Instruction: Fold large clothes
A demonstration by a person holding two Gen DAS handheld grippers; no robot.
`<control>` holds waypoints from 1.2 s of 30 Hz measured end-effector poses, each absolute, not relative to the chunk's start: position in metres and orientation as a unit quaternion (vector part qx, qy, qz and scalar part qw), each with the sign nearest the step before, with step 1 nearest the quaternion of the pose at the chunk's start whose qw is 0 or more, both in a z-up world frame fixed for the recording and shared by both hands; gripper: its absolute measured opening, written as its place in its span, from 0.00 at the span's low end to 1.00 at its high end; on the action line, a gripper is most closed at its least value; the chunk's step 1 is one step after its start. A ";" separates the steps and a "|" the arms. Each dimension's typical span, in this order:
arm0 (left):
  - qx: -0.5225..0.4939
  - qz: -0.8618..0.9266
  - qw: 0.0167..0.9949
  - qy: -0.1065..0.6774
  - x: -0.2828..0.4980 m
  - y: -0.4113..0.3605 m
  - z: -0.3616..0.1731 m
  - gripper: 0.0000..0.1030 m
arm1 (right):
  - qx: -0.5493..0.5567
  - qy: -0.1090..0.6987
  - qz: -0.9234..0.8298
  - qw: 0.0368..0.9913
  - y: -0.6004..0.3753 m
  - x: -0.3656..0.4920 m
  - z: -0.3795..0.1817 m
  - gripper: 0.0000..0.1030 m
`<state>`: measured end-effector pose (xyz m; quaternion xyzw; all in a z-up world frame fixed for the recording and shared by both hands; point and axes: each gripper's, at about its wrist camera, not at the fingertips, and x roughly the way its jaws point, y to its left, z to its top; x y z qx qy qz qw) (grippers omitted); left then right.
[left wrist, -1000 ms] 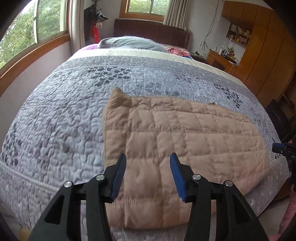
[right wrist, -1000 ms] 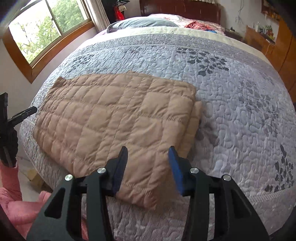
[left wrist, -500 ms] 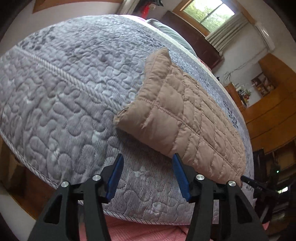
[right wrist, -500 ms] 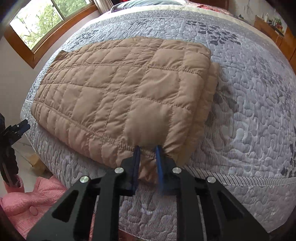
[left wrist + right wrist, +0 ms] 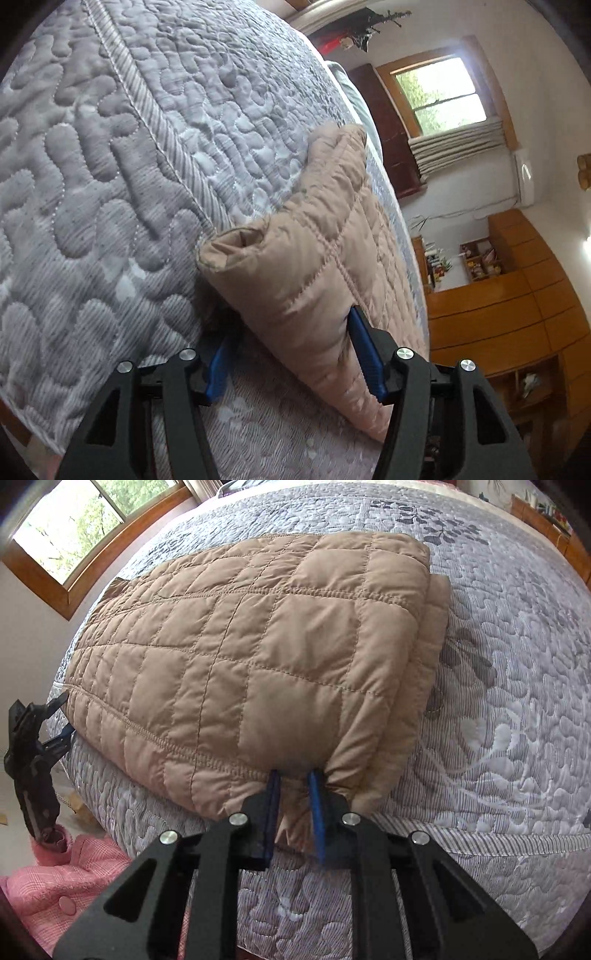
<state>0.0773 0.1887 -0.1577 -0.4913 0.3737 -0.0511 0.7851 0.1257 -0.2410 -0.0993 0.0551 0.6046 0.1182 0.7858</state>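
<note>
A tan quilted jacket (image 5: 258,657) lies folded into a long slab on the grey quilted bed (image 5: 517,701), near its front edge. My right gripper (image 5: 293,786) is shut on the jacket's near right corner, with the fabric bunched between the blue pads. My left gripper (image 5: 291,332) is open, its jaws either side of the jacket's left corner (image 5: 295,273), one pad under it and one on top. The left gripper also shows in the right wrist view (image 5: 55,723) at the jacket's far left end.
The bed's front edge runs just below the jacket. A pink garment (image 5: 62,878) lies low by the bed on the left. Wooden cabinets (image 5: 517,314) and a window (image 5: 443,96) are beyond the bed. A second window (image 5: 74,528) sits at the left wall.
My left gripper has tilted and moved in until its open jaws straddle the jacket's left corner. My right gripper, open a second ago, came down and shut on the right corner.
</note>
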 end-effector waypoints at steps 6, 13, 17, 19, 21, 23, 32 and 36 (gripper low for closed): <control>-0.511 -0.059 0.796 0.320 0.087 0.185 -0.157 0.18 | 0.063 0.610 0.120 0.781 -0.242 0.127 -0.099 0.14; -0.476 -0.055 0.816 0.323 0.085 0.179 -0.137 0.12 | 0.069 0.620 0.118 0.772 -0.244 0.133 -0.101 0.14; -0.481 -0.048 0.798 0.359 0.098 0.188 -0.168 0.12 | 0.076 0.623 0.121 0.769 -0.246 0.139 -0.104 0.14; -0.461 -0.057 0.812 0.353 0.101 0.187 -0.169 0.14 | 0.078 0.623 0.120 0.769 -0.247 0.140 -0.106 0.14; -0.446 -0.056 0.820 0.355 0.103 0.183 -0.167 0.14 | 0.078 0.621 0.119 0.770 -0.247 0.140 -0.108 0.14; -0.450 -0.060 0.816 0.357 0.106 0.185 -0.167 0.14 | 0.082 0.619 0.117 0.772 -0.248 0.141 -0.109 0.14; -0.372 -0.131 0.870 0.295 0.107 0.173 -0.092 0.10 | 0.111 0.613 0.118 0.773 -0.264 0.132 -0.107 0.14; -0.291 -0.184 0.899 0.271 0.116 0.135 -0.038 0.10 | 0.109 0.612 0.115 0.775 -0.264 0.129 -0.105 0.15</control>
